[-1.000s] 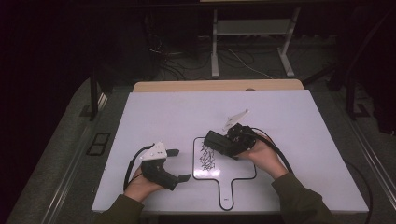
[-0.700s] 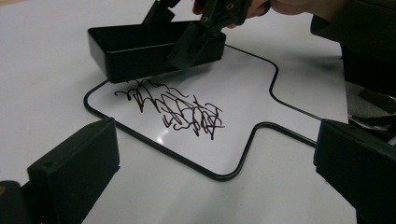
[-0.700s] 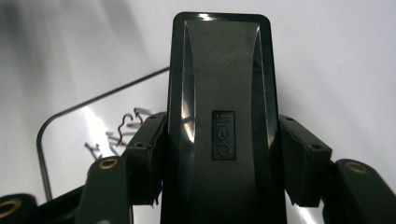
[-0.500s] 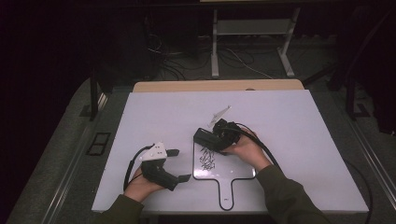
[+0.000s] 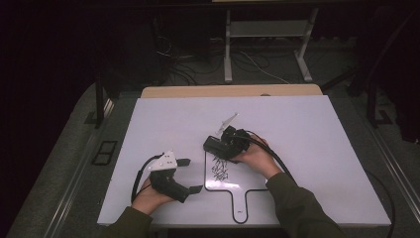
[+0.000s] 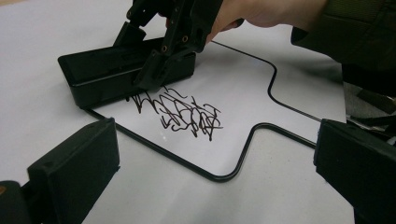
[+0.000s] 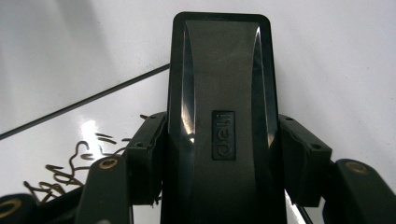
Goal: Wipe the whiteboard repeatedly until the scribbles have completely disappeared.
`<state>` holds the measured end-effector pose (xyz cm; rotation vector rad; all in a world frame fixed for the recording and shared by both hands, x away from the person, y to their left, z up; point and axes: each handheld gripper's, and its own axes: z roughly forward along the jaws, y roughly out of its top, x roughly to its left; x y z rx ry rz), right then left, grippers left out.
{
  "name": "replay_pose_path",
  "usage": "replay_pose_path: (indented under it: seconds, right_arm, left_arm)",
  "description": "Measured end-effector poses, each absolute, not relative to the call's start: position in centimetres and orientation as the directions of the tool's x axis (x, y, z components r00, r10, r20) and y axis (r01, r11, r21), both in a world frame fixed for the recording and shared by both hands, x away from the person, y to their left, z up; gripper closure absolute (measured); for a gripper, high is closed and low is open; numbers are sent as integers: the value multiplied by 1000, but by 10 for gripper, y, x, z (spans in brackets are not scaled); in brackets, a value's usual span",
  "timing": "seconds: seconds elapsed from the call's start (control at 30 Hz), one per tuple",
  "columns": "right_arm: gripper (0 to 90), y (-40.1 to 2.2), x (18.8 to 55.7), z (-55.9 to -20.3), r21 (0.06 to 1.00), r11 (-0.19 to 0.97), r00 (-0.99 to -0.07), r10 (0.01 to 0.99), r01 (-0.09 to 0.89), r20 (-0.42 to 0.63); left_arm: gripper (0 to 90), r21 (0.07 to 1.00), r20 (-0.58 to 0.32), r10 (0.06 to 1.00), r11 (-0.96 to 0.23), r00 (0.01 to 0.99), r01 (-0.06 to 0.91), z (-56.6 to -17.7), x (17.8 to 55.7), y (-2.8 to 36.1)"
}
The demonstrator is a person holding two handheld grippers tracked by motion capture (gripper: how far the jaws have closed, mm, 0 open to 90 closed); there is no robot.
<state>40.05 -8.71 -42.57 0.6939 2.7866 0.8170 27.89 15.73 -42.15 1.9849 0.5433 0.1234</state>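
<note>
A black block eraser (image 5: 213, 145) (image 6: 107, 77) (image 7: 219, 107) rests on the top left corner of a paddle-shaped whiteboard (image 5: 250, 178) (image 6: 261, 84) outlined in black. My right gripper (image 5: 221, 146) (image 7: 222, 163) is shut on the eraser, one jaw against each long side. Just below the eraser lies a dark scribble (image 5: 219, 169) (image 6: 180, 112) (image 7: 70, 168). My left gripper (image 5: 192, 174) (image 6: 217, 186) stands open on the table left of the board, its jaws wide apart and pointing at the scribble, nothing between them.
The white table (image 5: 307, 129) carries the board near its front edge. A wooden strip (image 5: 228, 91) runs along the table's far edge. Cables trail from both grippers; the right one's cable (image 5: 277, 161) loops over the person's forearm.
My right gripper has slid the eraser left across the top of the board, to its top left corner. The left gripper has stayed in place.
</note>
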Motion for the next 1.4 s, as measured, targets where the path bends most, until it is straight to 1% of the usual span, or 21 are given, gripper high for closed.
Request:
replay_pose_path:
  seconds: [0.17, 0.37, 0.43, 0.53, 0.6, 0.63, 0.7, 0.73, 0.77, 1.4]
  right_arm:
    - [386, -86, 402, -429, 544, 736, -877, 480, 403, 0]
    - [386, -86, 401, -429, 543, 740, -880, 476, 397, -7]
    - [386, -86, 401, -429, 541, 749, -883, 468, 382, -24]
    - [386, -85, 398, -429, 542, 746, -885, 465, 387, -9]
    - [386, -85, 397, -429, 536, 758, -890, 455, 371, -26]
    - [386, -84, 395, -429, 538, 753, -889, 458, 378, -15]
    - [386, -84, 393, -429, 533, 764, -895, 446, 364, -27]
    - [386, -84, 391, -428, 537, 757, -894, 448, 373, -11]
    - [386, -84, 391, -429, 535, 765, -898, 440, 359, -26]
    - [386, -83, 353, -427, 524, 802, -932, 361, 288, -41]
  left_arm:
    - [0, 873, -148, 426, -368, 892, 321, -422, 279, 157]
    - [0, 872, -148, 426, -370, 893, 321, -422, 279, 157]
    - [0, 872, -149, 426, -369, 893, 321, -422, 279, 157]
    - [0, 872, -149, 426, -369, 893, 321, -422, 279, 157]
    - [0, 872, -149, 426, -368, 892, 321, -422, 279, 157]
    - [0, 873, -149, 426, -368, 893, 321, -421, 279, 157]
    - [0, 873, -149, 426, -367, 892, 321, -421, 279, 157]
    - [0, 873, -149, 426, -367, 892, 321, -422, 279, 157]
    - [0, 873, -149, 426, -367, 892, 321, -421, 279, 157]
    - [0, 872, -149, 428, -367, 892, 322, -421, 278, 157]
